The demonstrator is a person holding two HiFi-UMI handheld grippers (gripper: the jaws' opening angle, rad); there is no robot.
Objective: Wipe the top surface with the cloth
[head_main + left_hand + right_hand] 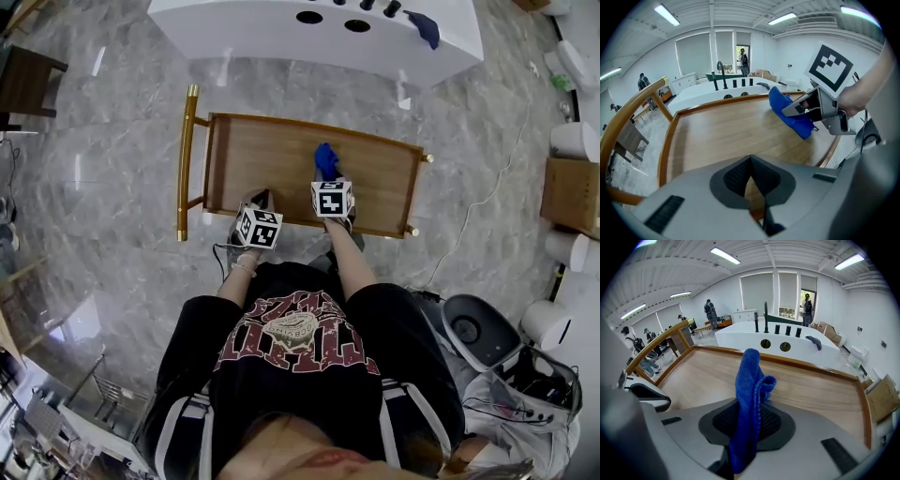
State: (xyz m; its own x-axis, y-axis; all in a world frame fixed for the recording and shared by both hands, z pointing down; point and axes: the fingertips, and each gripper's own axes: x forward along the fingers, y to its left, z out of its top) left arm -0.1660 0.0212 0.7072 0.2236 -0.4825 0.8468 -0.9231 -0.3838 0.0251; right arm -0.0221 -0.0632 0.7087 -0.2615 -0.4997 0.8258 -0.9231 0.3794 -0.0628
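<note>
Closest to the head camera is the person's black shirt (300, 347) with a red print, both forearms reaching forward. The left gripper (255, 202) sits at the near edge of the wooden cart top (267, 155). In its own view the left gripper (751, 164) has its two jaws drawn together, only a thin sliver of wood showing past them and nothing held. Just to its right, the right gripper (329, 180) reaches a little further in over the wood. The right gripper (750, 416) has its jaws clamped on a blue cloth (749, 380). The cloth stands up out of the jaws in a folded bunch, with its lower end trailing back between the pads.

From the head view the cloth (325, 159) lies over the right-centre part of the cart top, ahead of the gripper's tip. The left gripper view shows the same cloth (790, 117) hanging down to the wood from the right gripper (806, 108); whether it presses on the surface I cannot tell.

The cart top has a raised wooden rim, and a gold handle bar (186, 159) runs along its left end. Beyond the cart stands a long white counter (281, 33) with black taps (765, 315) and two round holes; a dark cloth (427, 26) lies on its right part. Farther off, people stand in the bright room.
</note>
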